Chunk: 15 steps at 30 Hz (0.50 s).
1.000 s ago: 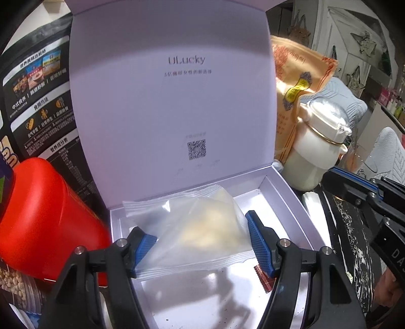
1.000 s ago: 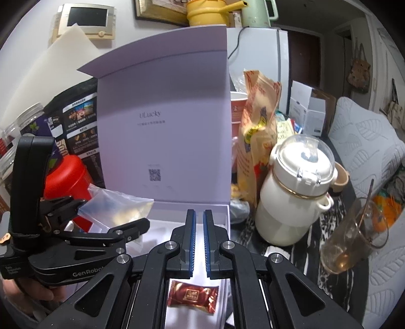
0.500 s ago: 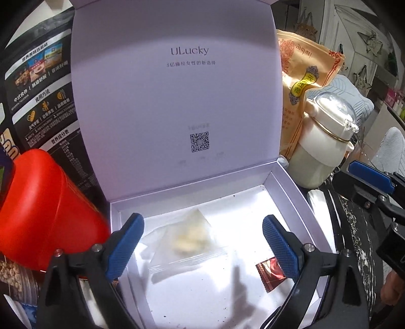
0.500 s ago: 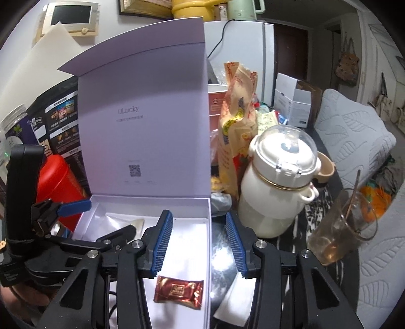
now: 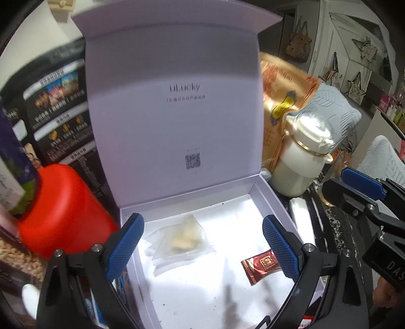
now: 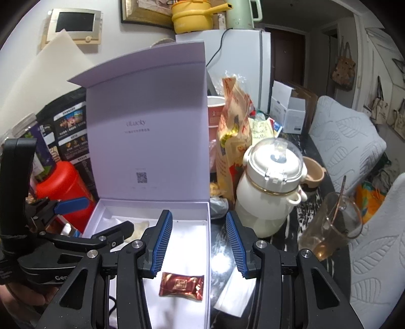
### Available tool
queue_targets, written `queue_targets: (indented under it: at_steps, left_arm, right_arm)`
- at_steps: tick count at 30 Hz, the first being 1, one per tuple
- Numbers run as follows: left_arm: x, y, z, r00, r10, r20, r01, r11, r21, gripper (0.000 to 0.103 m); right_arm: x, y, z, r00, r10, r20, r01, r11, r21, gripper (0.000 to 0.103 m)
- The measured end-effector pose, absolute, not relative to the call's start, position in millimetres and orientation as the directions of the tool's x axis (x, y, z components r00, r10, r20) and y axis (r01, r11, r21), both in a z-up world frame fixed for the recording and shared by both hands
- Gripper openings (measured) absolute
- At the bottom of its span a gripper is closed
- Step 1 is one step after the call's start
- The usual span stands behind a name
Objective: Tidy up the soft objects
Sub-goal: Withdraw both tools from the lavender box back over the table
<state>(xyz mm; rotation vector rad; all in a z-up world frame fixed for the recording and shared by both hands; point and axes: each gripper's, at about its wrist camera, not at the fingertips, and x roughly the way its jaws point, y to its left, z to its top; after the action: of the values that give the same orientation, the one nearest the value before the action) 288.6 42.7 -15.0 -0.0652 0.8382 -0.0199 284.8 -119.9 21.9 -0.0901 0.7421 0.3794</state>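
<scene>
Both packets lie in the lilac box (image 5: 265,192), red candy (image 6: 181,283) near its front right corner, just below the half-open, empty right gripper (image 6: 198,246); left gripper (image 5: 202,243) gapes wide, empty, over the clear pouch (image 5: 183,239).

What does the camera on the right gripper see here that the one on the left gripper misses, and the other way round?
Only the right wrist view shows the glass cup, the yellow pot on the fridge, and the left gripper, open.

Only the left wrist view shows the clear packet whole, lying free in the box.

Both show the open white box, the red candy inside it, the red jar and the white lidded pot.
</scene>
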Motion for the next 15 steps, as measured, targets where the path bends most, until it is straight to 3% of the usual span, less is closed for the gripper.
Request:
queue_targets:
  at_steps: [2, 6, 8, 12, 14, 15]
  left_arm:
    - [280.8, 41.7, -4.2, 0.683, -0.039, -0.729, -0.007, 0.998, -0.060, 0.096]
    - [268.0, 40.3, 11.7, 0.706, -0.035, -0.707, -0.008, 0.998, -0.057, 0.096]
    - [259.2, 39.7, 21.6, 0.717, -0.034, -0.696, -0.006, 0.999, -0.054, 0.096]
    - [246.2, 38.7, 36.2, 0.735, -0.029, -0.678, -0.002, 0.999, -0.044, 0.096]
    - [237.7, 38.8, 44.5, 0.744, -0.026, -0.668, -0.003, 0.999, -0.043, 0.096]
    - [234.7, 38.8, 46.8, 0.748, -0.024, -0.664, -0.005, 0.999, -0.042, 0.096]
  right_arm:
    - [278.3, -120.6, 29.8, 0.686, 0.306, -0.660, -0.370, 0.928, 0.046, 0.051]
    - [265.0, -124.2, 46.8, 0.706, 0.314, -0.635, -0.372, 0.927, 0.045, 0.053]
    - [258.3, -125.9, 54.2, 0.715, 0.316, -0.624, -0.373, 0.927, 0.042, 0.065]
    - [243.1, -128.5, 69.2, 0.737, 0.317, -0.597, -0.374, 0.927, 0.030, 0.073]
    - [235.3, -130.3, 77.4, 0.749, 0.313, -0.584, -0.370, 0.929, 0.024, 0.085]
    - [230.0, -131.5, 82.5, 0.757, 0.313, -0.573, -0.369, 0.929, 0.021, 0.086]
